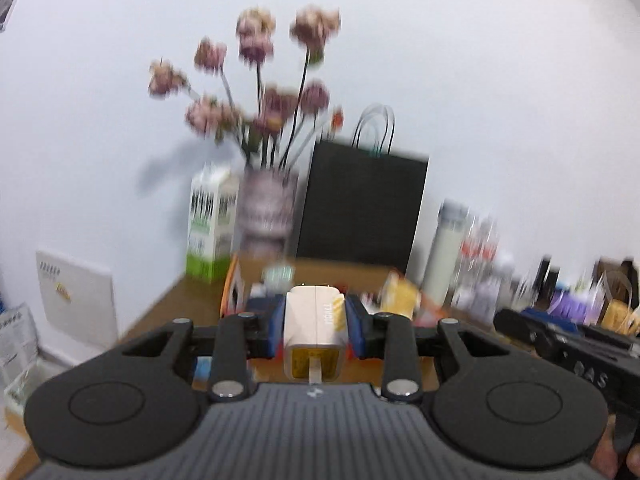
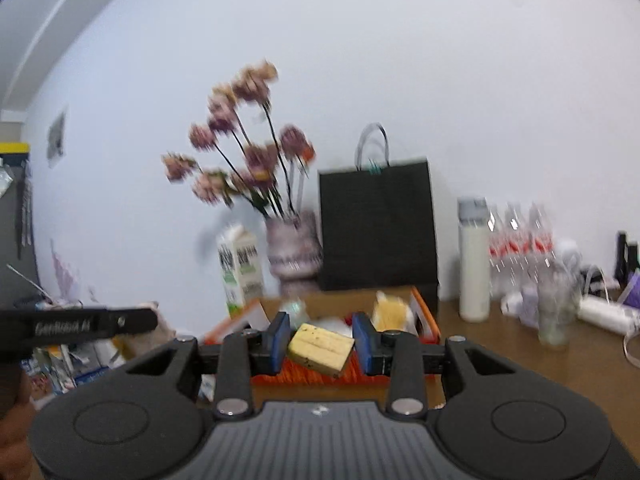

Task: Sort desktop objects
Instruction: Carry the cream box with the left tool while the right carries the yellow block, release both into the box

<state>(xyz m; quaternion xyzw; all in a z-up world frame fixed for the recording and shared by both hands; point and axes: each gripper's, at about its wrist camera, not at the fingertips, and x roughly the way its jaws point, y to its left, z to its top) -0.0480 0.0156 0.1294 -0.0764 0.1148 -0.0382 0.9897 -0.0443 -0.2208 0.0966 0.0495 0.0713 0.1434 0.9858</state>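
Note:
My left gripper (image 1: 315, 326) is shut on a small white and yellow box (image 1: 315, 336), held in the air in front of an orange storage box (image 1: 234, 292). My right gripper (image 2: 320, 340) holds a yellow block with dark specks (image 2: 320, 349) between its blue pads (image 2: 279, 338), tilted, above the front wall of the same orange box (image 2: 424, 312). The block touches the left pad; a thin gap shows at the right pad. The box holds several small items, blurred. The right gripper's body shows in the left wrist view (image 1: 568, 344).
At the back of the wooden desk (image 2: 520, 352) stand a milk carton (image 1: 210, 224), a vase of pink flowers (image 1: 266, 208), a black paper bag (image 1: 360, 208), a white bottle (image 2: 474, 260) and several water bottles (image 2: 520, 248). Clutter lies at far right.

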